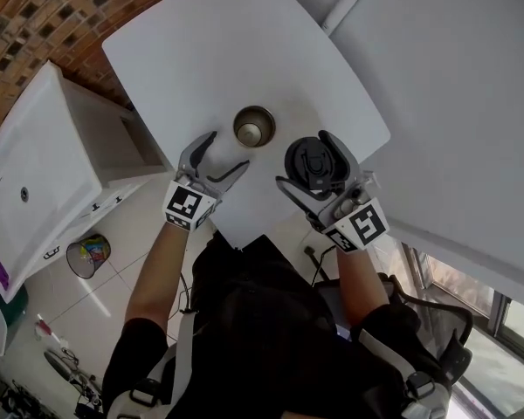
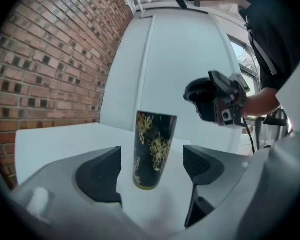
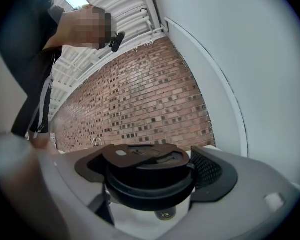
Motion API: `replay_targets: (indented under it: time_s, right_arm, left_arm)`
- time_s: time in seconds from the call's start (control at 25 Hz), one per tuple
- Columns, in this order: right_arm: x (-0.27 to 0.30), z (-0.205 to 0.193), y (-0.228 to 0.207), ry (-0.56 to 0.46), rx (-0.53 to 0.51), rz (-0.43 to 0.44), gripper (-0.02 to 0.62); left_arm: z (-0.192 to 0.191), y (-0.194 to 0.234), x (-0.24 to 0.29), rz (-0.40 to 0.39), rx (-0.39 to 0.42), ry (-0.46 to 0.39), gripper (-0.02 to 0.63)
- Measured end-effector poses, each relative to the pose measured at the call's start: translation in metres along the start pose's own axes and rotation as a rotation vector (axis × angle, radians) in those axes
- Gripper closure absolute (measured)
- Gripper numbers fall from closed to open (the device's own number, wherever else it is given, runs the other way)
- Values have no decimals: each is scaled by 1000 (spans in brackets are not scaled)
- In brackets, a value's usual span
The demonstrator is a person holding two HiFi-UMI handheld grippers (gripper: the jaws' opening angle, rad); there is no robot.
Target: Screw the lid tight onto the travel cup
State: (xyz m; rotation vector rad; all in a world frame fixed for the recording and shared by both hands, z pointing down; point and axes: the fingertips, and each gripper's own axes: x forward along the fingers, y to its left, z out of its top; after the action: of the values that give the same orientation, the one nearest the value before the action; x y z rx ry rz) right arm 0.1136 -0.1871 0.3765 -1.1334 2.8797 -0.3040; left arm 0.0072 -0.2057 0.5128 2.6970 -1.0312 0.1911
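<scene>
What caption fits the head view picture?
Open left tongs near the lidless cup; right tongs grip the black lid over the white table.

Head view, high above, steeply down on white square tabletop (image 1: 201,51), left gripper view, level, close to black gold-patterned cup (image 2: 154,149), right gripper view, level, tight on black round lid (image 3: 147,176), red brick wall (image 3: 140,99) common to all three

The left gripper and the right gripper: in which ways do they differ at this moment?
The left gripper has its jaws wide apart and empty; the right gripper has its jaws closed on the lid. The left gripper points at the travel cup, which stands untouched ahead of it on the table; the right gripper holds the lid in the air beside that cup. Both are grey and carry a marker cube.
</scene>
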Motion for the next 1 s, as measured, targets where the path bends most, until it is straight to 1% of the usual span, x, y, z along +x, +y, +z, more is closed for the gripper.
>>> replay_targets:
  time_s: [0.04,0.12,0.28,0.36,0.52,0.72,0.84,0.92,1.0]
  right_arm:
    - [3,-2,-2,3,-6,0,117]
    - [6,-4,-5,5,-14,-1,117]
    - [5,-14,-6,18,-13,4,117]
    - [4,-20,-7,35,-19,7,117]
    - [4,-27,-11,48,-20,9,117]
    - [14,-30,-8,57,-38,37,117]
    - [19,-29,-9,54,-60,54,117]
    - [22,-27,-7,50,-71,70,117]
    - [32,-24,-5,44,-82,97,117]
  left_arm:
    - [-10,0,8,-16,-4,26,206]
    - [-23,-1,20,-41,-12,53,196]
    - [-36,2,31,-62,17,73,199]
    - [-39,1,37,-93,32,80,201]
    - [-43,-1,49,-132,62,82,201]
    - [-39,5,59,-138,57,58,202]
    - [-34,0,65,-154,61,40,202]
    - [-35,-4,69,-157,60,43,204]
    - [-41,-4,70,-161,40,60,210]
